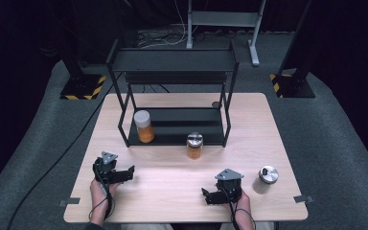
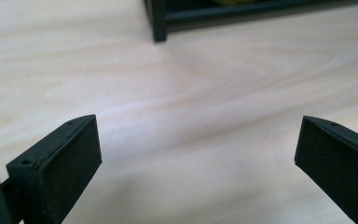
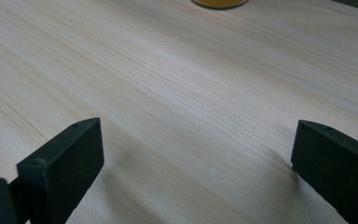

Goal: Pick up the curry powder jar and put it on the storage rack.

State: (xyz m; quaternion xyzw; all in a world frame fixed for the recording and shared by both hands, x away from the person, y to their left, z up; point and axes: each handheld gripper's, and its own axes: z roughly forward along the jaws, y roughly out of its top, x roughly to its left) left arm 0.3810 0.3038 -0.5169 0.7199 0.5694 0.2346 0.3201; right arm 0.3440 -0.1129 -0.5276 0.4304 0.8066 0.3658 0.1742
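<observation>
Cut off by the right gripper view's top edge: orange jar [image 3: 219, 3]; contents too blurred to tell.

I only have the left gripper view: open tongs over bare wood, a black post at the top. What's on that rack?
Observer: In the high view, a white-lidded jar of orange stuff stands on the rack's bottom shelf, left side.
Operator: Anything else near it?
Observer: A silver-lidded orange jar stands on the table, just in front of the rack's right half.
Operator: Right hand?
Observer: The right tongs are open and hold nothing, low over the table's near edge; a silver-lidded pale jar stands to their right.
</observation>
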